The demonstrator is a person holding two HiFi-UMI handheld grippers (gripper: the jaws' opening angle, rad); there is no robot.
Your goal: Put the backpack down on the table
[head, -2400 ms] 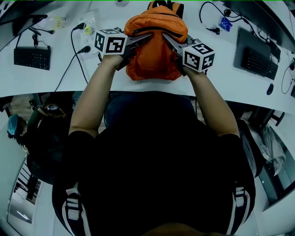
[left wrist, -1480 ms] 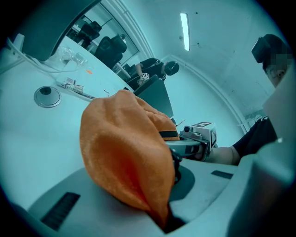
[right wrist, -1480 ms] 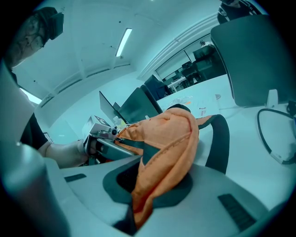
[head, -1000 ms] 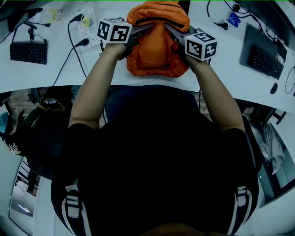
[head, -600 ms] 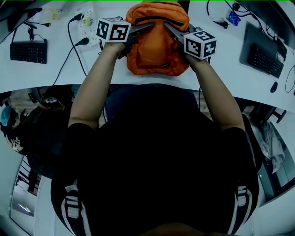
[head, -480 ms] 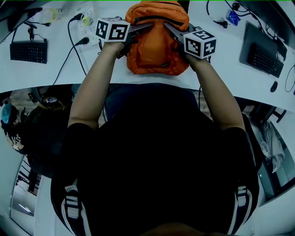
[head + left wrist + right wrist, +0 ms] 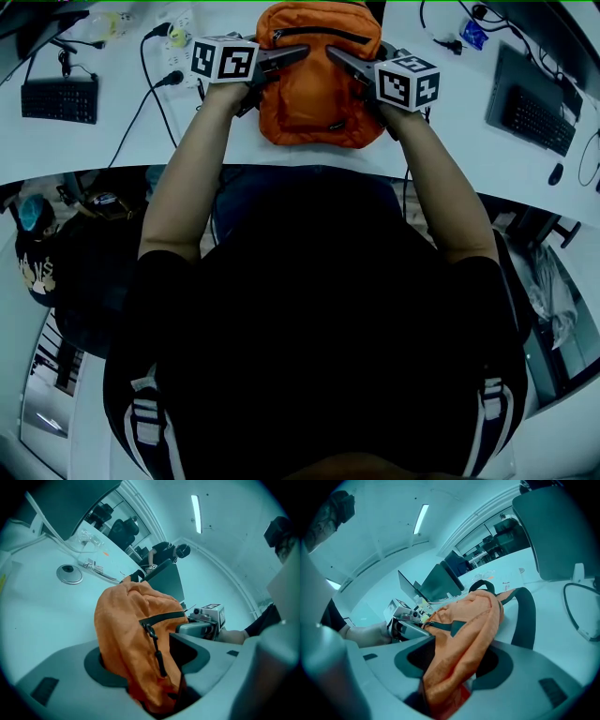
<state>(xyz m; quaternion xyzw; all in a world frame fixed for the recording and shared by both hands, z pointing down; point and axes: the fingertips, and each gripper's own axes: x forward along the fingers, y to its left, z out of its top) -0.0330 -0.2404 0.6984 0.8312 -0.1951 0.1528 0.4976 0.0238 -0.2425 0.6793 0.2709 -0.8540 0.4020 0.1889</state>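
Observation:
The orange backpack (image 7: 317,89) rests on the white table (image 7: 103,145) straight ahead of me, with its black zip on top. My left gripper (image 7: 298,54) reaches in from the left and my right gripper (image 7: 336,56) from the right, both at the bag's top. In the left gripper view, a fold of orange backpack (image 7: 136,634) fabric lies between the jaws of the left gripper (image 7: 145,654); they are opening, with a dark gap beside the cloth. The right gripper (image 7: 454,663) likewise has backpack (image 7: 464,630) fabric between its opening jaws. A black strap (image 7: 526,616) loops behind.
A keyboard (image 7: 58,98) lies at the left and another keyboard (image 7: 532,114) at the right. A power strip (image 7: 178,36) with cables lies left of the bag. A monitor (image 7: 555,527) stands behind, and a round stand base (image 7: 69,573) lies further back.
Bag and grippers have shifted slightly away from me across the table. Both grippers' jaws now stand a little apart on the bag's top, where before they pinched it.

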